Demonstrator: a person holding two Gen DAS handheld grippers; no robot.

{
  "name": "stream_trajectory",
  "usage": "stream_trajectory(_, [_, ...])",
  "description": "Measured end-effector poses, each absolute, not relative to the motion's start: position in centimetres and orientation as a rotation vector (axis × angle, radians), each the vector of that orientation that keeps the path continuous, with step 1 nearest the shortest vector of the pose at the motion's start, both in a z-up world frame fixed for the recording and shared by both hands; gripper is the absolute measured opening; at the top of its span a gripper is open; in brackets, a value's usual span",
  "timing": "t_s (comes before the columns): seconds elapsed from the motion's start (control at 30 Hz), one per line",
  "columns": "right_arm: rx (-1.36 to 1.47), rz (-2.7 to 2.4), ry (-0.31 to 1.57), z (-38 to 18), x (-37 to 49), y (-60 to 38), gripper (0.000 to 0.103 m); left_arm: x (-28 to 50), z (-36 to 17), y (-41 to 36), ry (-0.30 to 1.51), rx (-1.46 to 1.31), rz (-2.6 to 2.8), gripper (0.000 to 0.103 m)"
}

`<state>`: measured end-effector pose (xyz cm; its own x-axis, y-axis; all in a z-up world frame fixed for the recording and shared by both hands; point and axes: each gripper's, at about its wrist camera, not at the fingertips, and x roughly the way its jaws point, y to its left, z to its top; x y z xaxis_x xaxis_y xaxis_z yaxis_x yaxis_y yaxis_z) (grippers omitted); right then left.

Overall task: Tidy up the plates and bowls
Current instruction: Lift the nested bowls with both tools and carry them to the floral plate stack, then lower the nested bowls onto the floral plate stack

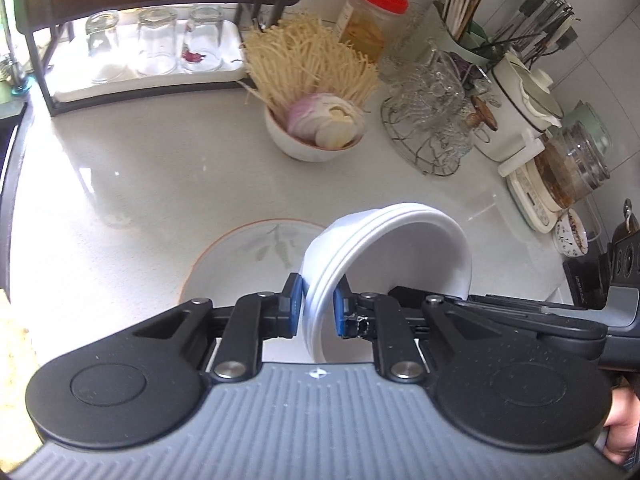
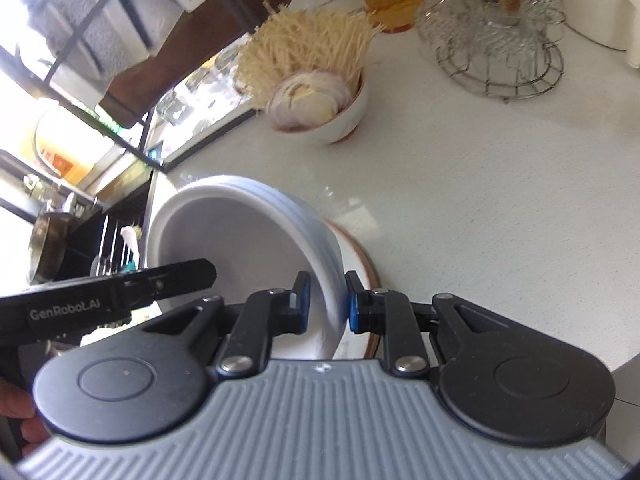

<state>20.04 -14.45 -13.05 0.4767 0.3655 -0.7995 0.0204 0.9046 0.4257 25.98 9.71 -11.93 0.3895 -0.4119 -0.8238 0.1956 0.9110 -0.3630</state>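
While above the plate [image 1: 236,248], both hand-held grippers [image 1: 316,308] [image 2: 326,300] clamped on the stacked white bowls [image 1: 384,256].

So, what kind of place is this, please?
Most likely a home kitchen counter. Upturned glasses dry on a tray, a holder of chopsticks stands by the tiled wall, and a bowl of noodles and sliced onion sits on the worktop.

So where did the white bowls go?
Both grippers, left gripper and right gripper, pinch the white bowls by opposite rims, just above the leaf plate.
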Motion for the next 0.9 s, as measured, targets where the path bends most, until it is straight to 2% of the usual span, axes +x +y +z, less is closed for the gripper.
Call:
stream_trajectory(0.33, [0.332,0.284,1.123,-13.9,20.5,-11.9,0.021,24.3,-13.5,12.3,1.119,-0.311,-0.297,0.018])
stream_trajectory(0.67, [0.286,0.253,1.161,-15.5,21.6,-11.2,0.023,25.3,-16.6,12.6,1.170,-0.347,-0.286,0.018])
stream_trajectory(0.9, [0.297,0.242,1.162,-15.9,22.0,-11.1,0.023,26.1,-16.8,12.7,1.184,-0.335,-0.288,0.018])
